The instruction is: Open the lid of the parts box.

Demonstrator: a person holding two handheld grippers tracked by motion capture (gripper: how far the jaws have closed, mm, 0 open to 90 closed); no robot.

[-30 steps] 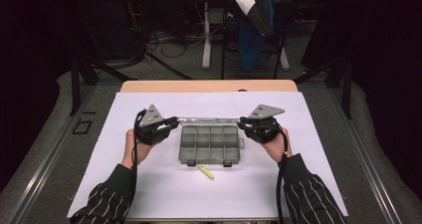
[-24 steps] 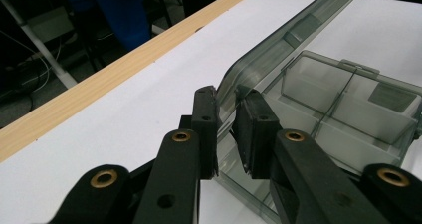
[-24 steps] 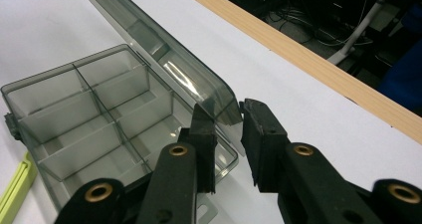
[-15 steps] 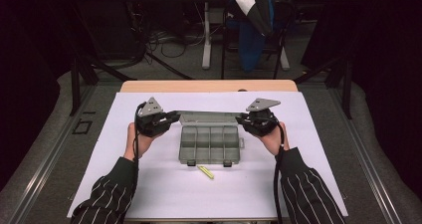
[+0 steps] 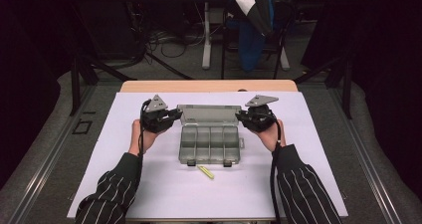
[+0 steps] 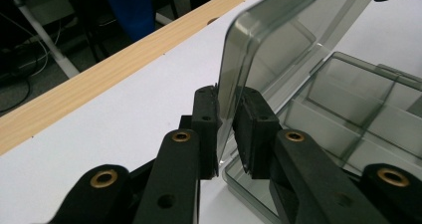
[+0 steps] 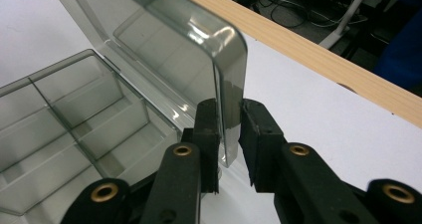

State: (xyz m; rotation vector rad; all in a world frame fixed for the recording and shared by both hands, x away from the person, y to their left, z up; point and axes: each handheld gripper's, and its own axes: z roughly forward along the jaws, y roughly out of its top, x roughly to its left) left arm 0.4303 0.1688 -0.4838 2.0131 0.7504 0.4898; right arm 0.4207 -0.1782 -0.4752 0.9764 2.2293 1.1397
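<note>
Tongs in both our hands grip the lid of a clear grey organizer box point(image 5: 209, 143) that sits at the centre of a white desk point(image 5: 318, 184). Our left tongs point(image 5: 175, 115) hold the lid point(image 5: 208, 114) at its nine o'clock end; in the left gripper view the two black pads are narrow, pressed on either face of the thin plastic wall point(image 6: 230, 129). Our right tongs point(image 5: 239, 115) hold the three o'clock end the same way, pads closed on the lid's side edge point(image 7: 230, 129). The lid stands tilted up, hinged along the box's twelve o'clock side, over the open tray of small compartments. Its long axis runs nine to three o'clock, straight between our two hands, so each hand is equally near its own end. We judge the coming move turns on that line: both ends must swing together about the hinge, or the lid will twist. A small yellow-green piece point(image 5: 205, 171) lies on the desk just off the box's six o'clock edge, apart from both tongs.
</note>
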